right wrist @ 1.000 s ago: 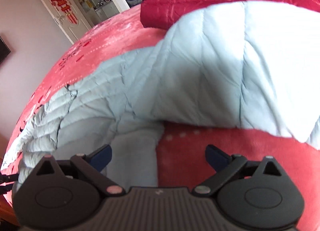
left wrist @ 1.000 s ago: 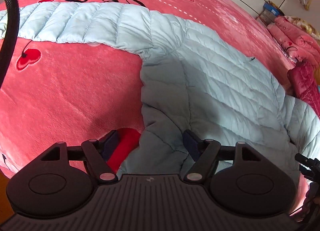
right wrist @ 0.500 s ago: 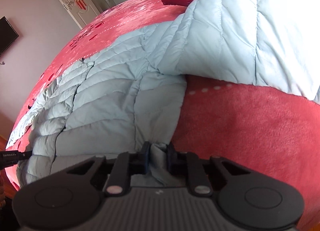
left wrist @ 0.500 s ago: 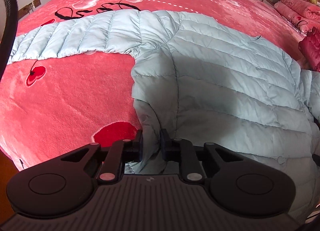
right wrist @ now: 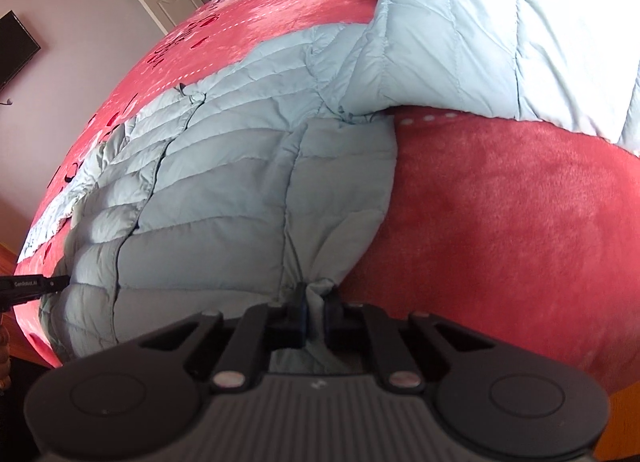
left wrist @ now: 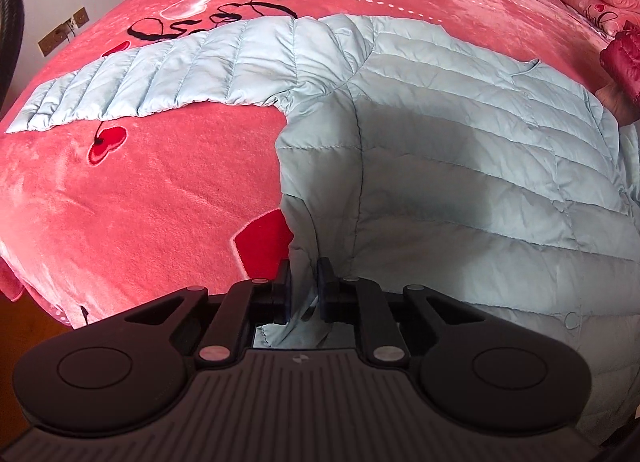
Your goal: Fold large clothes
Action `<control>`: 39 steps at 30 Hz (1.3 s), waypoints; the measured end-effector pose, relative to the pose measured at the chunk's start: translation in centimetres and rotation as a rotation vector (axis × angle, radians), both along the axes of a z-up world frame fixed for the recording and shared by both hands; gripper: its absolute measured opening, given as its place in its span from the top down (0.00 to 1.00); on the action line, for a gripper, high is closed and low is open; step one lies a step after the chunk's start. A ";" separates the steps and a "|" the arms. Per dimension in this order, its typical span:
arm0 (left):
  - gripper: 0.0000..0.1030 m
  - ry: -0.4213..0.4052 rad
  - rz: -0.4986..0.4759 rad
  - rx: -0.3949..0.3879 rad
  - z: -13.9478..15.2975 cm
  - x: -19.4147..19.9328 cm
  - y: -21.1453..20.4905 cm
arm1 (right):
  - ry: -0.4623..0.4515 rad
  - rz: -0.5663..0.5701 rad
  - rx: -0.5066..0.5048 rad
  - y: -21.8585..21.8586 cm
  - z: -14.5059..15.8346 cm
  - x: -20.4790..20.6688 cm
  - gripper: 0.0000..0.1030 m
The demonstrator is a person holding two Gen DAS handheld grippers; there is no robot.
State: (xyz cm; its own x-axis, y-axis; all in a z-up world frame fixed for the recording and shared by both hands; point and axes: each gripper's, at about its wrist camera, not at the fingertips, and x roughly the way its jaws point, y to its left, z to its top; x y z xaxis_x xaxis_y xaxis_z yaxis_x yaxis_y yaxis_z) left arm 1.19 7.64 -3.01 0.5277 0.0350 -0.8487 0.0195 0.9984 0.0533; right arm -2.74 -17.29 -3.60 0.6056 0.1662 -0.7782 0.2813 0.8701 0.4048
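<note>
Red bedspread (left wrist: 140,190) bore an unfolded jacket (left wrist: 460,166); left gripper (left wrist: 304,290) and right gripper (right wrist: 314,308) pinched its lower corners, folding not yet begun.

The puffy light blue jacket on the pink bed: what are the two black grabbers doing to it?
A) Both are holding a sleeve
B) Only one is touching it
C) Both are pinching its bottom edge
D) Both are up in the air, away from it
C: the left gripper and the right gripper each have the hem of the light blue jacket squeezed between their pads.
</note>
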 end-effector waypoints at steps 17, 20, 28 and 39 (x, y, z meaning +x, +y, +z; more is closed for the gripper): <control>0.74 -0.167 -0.169 -0.041 7.0 -1.8 -5.9 | -0.300 -0.691 -0.095 -12.7 4.3 -9.2 0.24; 0.67 -0.181 -0.247 -0.056 7.3 -2.0 -9.4 | -0.324 -0.806 -0.131 -15.7 4.1 -11.0 0.16; 0.61 -0.200 -0.420 -0.087 6.3 -2.1 -18.2 | -0.333 -0.915 -0.108 -20.3 2.0 -13.4 0.09; 0.54 -0.213 -0.516 -0.118 3.3 0.3 -25.3 | -0.292 -0.807 -0.036 -21.7 0.6 -11.7 0.11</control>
